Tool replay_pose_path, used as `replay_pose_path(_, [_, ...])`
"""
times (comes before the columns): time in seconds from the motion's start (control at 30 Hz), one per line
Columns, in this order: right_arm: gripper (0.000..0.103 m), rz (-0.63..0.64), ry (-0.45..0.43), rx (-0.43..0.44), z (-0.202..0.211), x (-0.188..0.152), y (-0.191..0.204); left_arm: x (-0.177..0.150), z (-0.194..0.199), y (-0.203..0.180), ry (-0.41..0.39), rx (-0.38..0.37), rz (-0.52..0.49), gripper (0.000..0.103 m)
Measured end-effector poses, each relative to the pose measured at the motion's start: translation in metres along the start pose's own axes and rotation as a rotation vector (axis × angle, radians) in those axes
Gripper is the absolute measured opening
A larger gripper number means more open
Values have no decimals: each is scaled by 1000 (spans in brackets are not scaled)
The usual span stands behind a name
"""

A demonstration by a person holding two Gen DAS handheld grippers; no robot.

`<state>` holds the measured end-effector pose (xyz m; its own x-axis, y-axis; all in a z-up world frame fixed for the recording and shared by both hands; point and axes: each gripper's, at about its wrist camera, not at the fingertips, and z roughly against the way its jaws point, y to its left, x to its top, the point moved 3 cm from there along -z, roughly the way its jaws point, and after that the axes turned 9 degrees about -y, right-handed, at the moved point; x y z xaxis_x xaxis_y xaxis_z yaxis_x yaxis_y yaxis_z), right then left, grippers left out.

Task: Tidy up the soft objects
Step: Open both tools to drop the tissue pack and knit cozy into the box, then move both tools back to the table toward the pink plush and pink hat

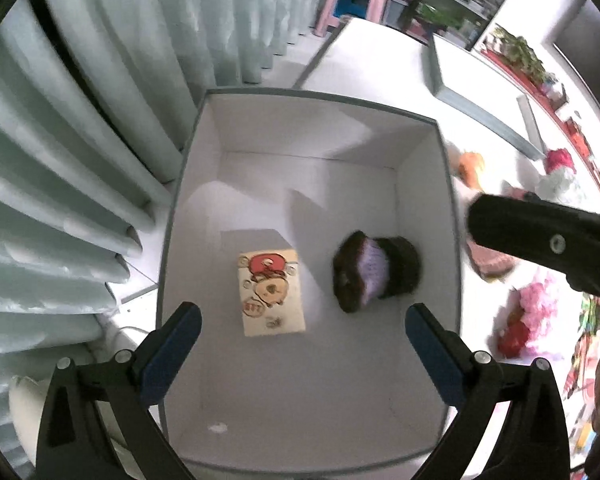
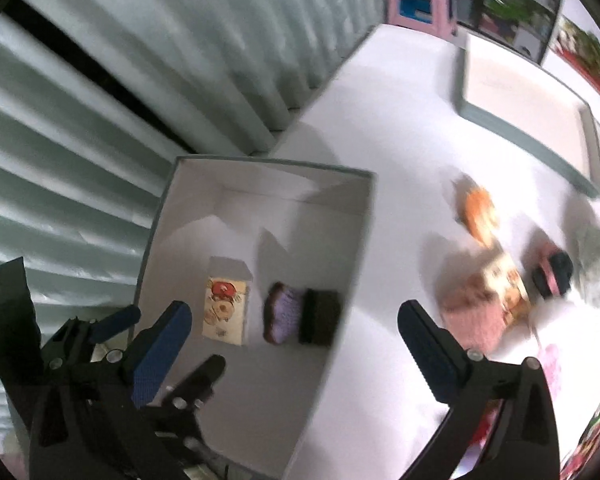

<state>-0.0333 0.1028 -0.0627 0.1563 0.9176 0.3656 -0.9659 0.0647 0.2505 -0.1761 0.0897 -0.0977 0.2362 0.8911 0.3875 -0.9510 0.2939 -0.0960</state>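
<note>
Both sets of jaws are standing wide and empty over the white open-topped box (image 1: 424, 184), where a cream printed cushion block (image 1: 271, 292) and a dark brown-and-lilac plush (image 1: 374, 270) are already lying. The right gripper (image 2: 296, 332) is sitting nearer the remaining pink knitted soft toy (image 2: 474, 316), lying rightward on the white counter (image 2: 400, 128), beyond the box wall

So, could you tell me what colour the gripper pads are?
Dark blue pads, clearest in the left wrist view.
</note>
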Motion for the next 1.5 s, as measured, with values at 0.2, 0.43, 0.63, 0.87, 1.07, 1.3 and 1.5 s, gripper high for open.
replay_pose_path(0.2, [103, -133, 16, -94, 38, -51, -62, -10, 15, -44, 26, -49, -85, 103])
replay_pose_path(0.43, [103, -339, 64, -248, 82, -145, -150, -29, 19, -111, 96, -136, -185, 103])
replay_pose_path(0.63, [103, -521, 78, -328, 105, -205, -207, -42, 14, -169, 145, -182, -278, 103])
replay_pose_path(0.87, [103, -587, 75, -333, 110, -228, -231, -33, -6, -212, 172, -170, -279, 103])
replay_pose_path(1.07, [103, -534, 26, -299, 98, -201, -234, -5, -40, -226, 167, -116, -193, 103])
replay_pose_path(1.3, [103, -427, 36, -279, 59, -156, -230, 14, -93, -234, 195, -34, -145, 103])
replay_pose_path(1.5, [103, -399, 73, -257, 28, -139, -234, 14, -127, -224, 227, 23, -71, 103])
